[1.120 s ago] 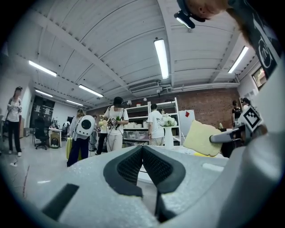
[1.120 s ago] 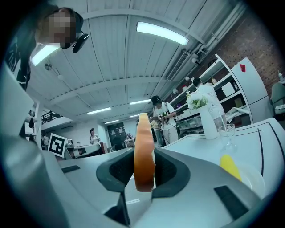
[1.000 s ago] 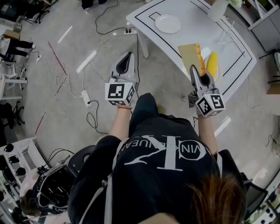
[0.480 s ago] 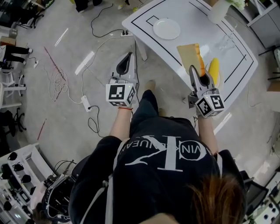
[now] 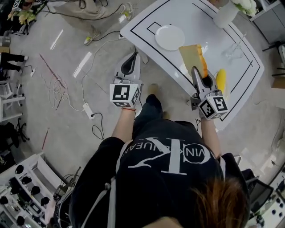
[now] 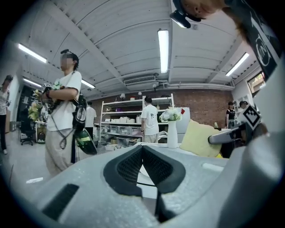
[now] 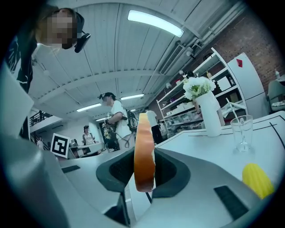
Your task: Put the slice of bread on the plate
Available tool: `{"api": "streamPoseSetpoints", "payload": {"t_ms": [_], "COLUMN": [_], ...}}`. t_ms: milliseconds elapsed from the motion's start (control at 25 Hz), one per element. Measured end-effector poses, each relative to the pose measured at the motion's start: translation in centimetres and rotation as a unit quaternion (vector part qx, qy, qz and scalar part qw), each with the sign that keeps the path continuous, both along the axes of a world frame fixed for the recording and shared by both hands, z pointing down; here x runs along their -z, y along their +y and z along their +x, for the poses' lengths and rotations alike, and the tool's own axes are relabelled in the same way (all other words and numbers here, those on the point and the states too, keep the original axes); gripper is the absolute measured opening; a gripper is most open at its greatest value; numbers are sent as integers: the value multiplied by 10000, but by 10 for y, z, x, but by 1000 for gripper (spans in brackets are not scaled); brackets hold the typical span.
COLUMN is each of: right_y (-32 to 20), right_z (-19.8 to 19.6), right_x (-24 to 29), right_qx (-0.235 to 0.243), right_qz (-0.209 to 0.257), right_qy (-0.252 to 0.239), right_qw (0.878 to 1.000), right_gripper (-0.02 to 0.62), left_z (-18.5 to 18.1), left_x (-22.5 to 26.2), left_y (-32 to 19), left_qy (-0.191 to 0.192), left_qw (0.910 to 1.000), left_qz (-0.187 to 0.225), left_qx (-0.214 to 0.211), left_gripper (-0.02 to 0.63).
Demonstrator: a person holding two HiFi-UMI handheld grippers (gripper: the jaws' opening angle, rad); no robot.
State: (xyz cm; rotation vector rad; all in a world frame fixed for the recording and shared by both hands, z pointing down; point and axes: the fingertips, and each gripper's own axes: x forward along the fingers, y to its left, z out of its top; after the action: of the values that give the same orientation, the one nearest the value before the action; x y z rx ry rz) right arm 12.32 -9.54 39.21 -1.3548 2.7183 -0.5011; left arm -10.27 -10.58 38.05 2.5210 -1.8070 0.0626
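A slice of bread (image 5: 191, 55) with an orange crust stands on edge in my right gripper (image 5: 195, 70), which is shut on its lower end. In the right gripper view the slice (image 7: 143, 147) rises between the dark pads (image 7: 165, 171). It hangs over the near part of the white table (image 5: 200, 22). The round white plate (image 5: 169, 37) lies empty on the table, a little beyond and left of the bread. My left gripper (image 5: 132, 57) is shut with nothing in it, at the table's near left edge. From the left gripper view (image 6: 142, 149) the bread (image 6: 200, 139) shows at the right.
A yellow item (image 5: 221, 79) lies on the table right of my right gripper. A stemmed glass (image 5: 231, 51) and a white vase with flowers (image 5: 227, 13) stand farther back. Cables (image 5: 58, 84) and a power strip (image 5: 87, 109) lie on the floor. Several people stand in the room (image 6: 62, 111).
Both grippers and the person have moved toward the table. The bread now hangs nearer the plate, and the left gripper has reached the table's edge.
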Motion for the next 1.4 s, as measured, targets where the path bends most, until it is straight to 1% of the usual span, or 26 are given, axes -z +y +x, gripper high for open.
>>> {"api": "streamPoseSetpoints", "payload": {"t_ms": [480, 680, 920, 1160, 1400], "right_y": [-50, -73, -98, -113, -126], "right_z": [-23, -31, -53, -73, -88], "right_x": [-15, -22, -29, -43, -63], "right_qx": [-353, -494, -529, -401, -51], "right_qz": [-272, -386, -585, -847, -1205], "right_qy": [56, 106, -17, -25, -57], "right_qw": [9990, 9980, 9969, 9956, 9927], "right_gripper": [97, 97, 97, 97, 98], "left_z": [-11, -14, -27, -43, -33], "left_x": [-12, -15, -19, -34, -58], "left_y": [-75, -108, -140, -159, -160], "left_qy": [30, 37, 42, 39, 29], "left_qw": [9985, 9970, 9957, 9954, 9934], "left_qz": [-166, -176, -220, -392, -712], "left_qx": [-529, -758, -903, -875, -902], "left_gripper": [5, 5, 5, 5, 5]}}
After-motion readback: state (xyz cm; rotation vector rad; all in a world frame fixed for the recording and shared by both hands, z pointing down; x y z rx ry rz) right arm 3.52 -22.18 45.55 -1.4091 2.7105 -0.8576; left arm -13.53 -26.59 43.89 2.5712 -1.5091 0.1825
